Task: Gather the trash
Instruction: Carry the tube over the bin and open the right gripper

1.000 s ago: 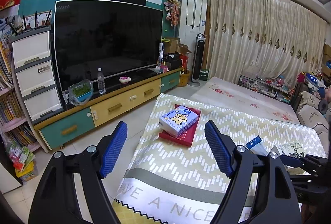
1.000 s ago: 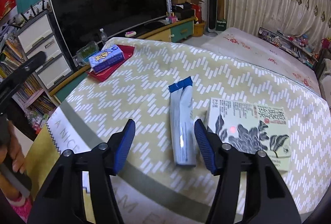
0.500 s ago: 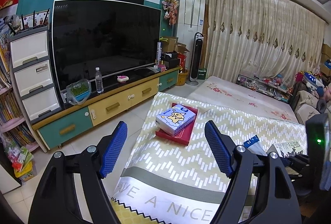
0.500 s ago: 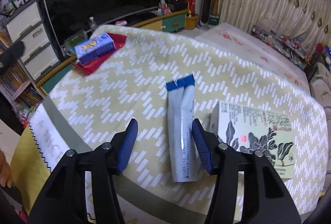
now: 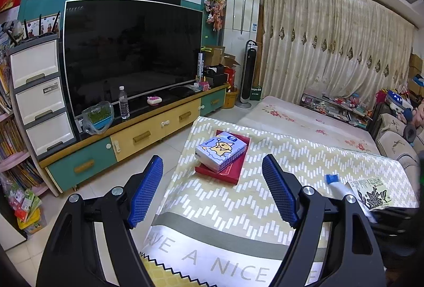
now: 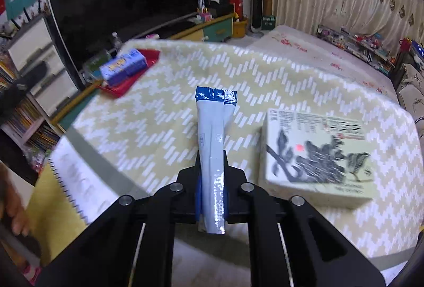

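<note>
My right gripper (image 6: 212,190): jaws clamped on a white wrapper (image 6: 213,144) with a blue end, blue end pointing to 12 o'clock. Table (image 6: 164,106) under a yellow zigzag cloth. Cream box (image 6: 315,154) at 3 o'clock. Blue tissue pack (image 6: 124,69) on a red tray (image 6: 132,80) at 10 o'clock. Background blurred.

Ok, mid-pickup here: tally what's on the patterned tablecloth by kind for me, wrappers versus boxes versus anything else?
Wrappers: 1, the blue-and-white wrapper, pinched in the right gripper
Boxes: 3, the cream box, the cartoon tissue box, and the flat red box under it
Other: 0
Total: 4
</note>
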`<state>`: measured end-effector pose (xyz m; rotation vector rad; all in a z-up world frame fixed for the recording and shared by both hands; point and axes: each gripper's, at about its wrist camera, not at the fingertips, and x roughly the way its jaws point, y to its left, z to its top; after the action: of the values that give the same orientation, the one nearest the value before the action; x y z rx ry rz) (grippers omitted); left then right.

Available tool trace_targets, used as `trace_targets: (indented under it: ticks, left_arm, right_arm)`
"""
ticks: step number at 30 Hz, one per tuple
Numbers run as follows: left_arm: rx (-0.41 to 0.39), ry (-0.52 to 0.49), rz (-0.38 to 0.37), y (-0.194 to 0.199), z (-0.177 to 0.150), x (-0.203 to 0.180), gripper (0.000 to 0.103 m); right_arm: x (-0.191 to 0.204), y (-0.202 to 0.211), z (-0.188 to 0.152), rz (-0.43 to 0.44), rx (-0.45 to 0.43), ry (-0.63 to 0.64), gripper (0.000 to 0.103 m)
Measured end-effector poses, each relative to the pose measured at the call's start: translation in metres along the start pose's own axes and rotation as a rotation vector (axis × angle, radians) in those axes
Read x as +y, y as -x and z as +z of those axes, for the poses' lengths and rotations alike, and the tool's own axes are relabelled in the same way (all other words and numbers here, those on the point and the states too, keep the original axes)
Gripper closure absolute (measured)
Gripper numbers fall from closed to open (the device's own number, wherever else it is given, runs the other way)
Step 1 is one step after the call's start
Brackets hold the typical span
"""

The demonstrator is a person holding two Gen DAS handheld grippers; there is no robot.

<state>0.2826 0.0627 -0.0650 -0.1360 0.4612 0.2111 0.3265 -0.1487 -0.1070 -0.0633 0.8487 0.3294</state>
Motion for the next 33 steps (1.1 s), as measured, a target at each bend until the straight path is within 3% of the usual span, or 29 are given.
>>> trace_targets:
  ticks: [6, 10, 16, 22, 27, 29, 32, 33]
  left_arm:
    - [0.003, -0.022, -0.031, 0.002, -0.001, -0.008, 0.027]
    - [0.010, -0.044, -0.061, 0.003, -0.004, -0.017, 0.026]
    - [0.022, -0.093, -0.109, 0.002, -0.009, -0.036, 0.026]
    - [0.055, -0.104, -0.187, -0.001, -0.016, -0.051, 0.026]
    - [0.094, -0.135, -0.228, -0.007, -0.024, -0.066, 0.027]
    - [0.093, -0.143, -0.253, -0.006, -0.025, -0.070, 0.027]
    - [0.099, -0.162, -0.291, -0.004, -0.028, -0.077, 0.027]
    - [0.100, -0.170, -0.302, -0.003, -0.028, -0.080, 0.027]
  right_arm:
    - [-0.027, 0.072, -0.026, 0.013, -0.081, -0.028, 0.092]
    - [-0.070, 0.120, -0.059, -0.051, -0.132, -0.103, 0.092]
    - [-0.175, 0.188, -0.132, -0.269, -0.141, -0.318, 0.092]
    - [-0.264, 0.231, -0.199, -0.500, -0.125, -0.521, 0.092]
    - [-0.304, 0.235, -0.229, -0.579, -0.094, -0.601, 0.091]
    - [-0.314, 0.231, -0.236, -0.608, -0.078, -0.611, 0.085]
    - [-0.320, 0.228, -0.241, -0.647, -0.076, -0.618, 0.042]
    - [-0.318, 0.229, -0.241, -0.664, -0.084, -0.611, 0.041]
